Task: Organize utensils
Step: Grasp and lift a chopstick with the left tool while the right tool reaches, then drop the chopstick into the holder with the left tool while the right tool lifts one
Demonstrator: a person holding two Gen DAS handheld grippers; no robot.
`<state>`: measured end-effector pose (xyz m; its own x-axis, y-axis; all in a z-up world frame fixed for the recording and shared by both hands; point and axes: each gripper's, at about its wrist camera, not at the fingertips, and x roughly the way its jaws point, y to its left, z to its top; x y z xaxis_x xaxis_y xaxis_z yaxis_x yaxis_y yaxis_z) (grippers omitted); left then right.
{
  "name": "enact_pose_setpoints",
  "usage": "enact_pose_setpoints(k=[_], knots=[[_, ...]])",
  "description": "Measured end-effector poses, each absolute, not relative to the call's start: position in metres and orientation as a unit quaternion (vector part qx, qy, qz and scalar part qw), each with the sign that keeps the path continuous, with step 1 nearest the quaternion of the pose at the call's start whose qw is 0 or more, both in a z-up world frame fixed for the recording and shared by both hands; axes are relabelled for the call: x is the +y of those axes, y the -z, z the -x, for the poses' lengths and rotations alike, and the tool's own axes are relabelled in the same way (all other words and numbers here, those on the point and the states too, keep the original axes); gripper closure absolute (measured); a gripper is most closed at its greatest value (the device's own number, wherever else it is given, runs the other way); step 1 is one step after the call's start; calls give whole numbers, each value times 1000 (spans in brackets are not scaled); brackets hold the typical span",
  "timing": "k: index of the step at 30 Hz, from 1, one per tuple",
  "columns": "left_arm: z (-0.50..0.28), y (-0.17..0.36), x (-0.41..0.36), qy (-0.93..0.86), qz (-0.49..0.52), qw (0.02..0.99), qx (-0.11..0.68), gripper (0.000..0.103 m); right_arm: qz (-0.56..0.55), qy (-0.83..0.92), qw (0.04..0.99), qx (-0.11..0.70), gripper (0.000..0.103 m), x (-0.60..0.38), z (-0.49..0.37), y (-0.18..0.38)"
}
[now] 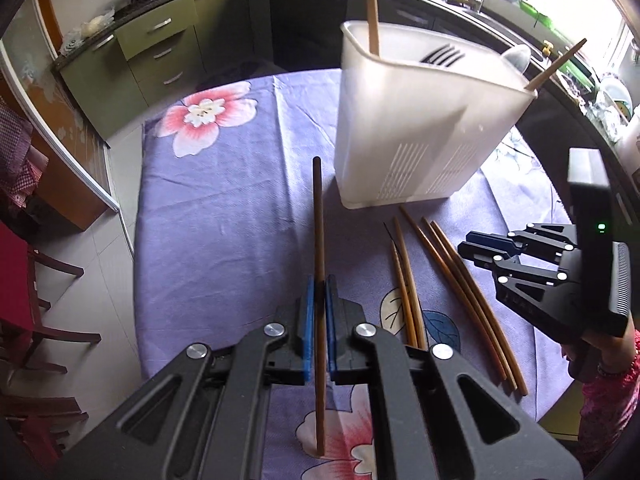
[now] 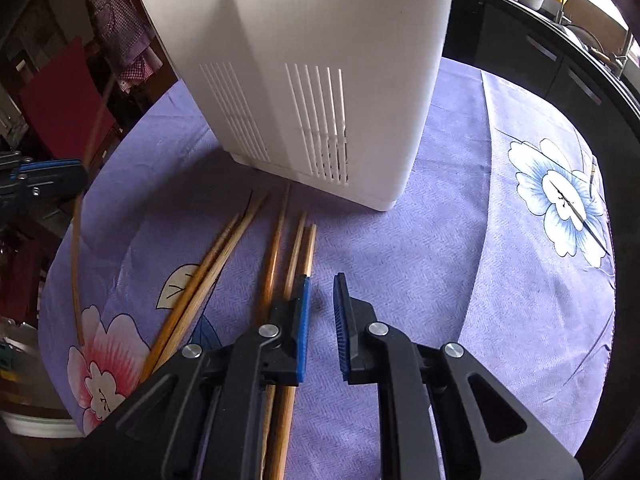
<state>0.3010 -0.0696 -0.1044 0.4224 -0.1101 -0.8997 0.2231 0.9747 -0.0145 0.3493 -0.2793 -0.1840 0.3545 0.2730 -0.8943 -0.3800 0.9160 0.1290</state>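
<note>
Left wrist – jaws tight on chopstick (image 1: 319,216)

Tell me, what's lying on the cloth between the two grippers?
Five loose chopsticks lie on the purple cloth between the left gripper and the right gripper, seen in the left wrist view.

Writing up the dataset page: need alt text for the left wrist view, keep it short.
The left gripper is shut on a single brown chopstick above a purple floral tablecloth. Beyond it stands a white utensil holder holding chopsticks and a fork, with five loose chopsticks beside it and the right gripper near them.
</note>
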Motion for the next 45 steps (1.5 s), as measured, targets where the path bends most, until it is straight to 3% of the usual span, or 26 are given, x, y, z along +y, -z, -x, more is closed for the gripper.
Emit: enact_pose_setpoints(k=[33, 36, 45], knots=[[-282, 89, -36, 93, -32, 849, 520, 98, 96, -179, 810, 550, 90, -232, -364, 194], [-282, 89, -36, 92, -32, 849, 519, 98, 97, -181, 810, 549, 97, -234, -363, 192], [-279, 86, -33, 95, -29, 850, 517, 98, 58, -193, 848, 491, 97, -259, -337, 144]])
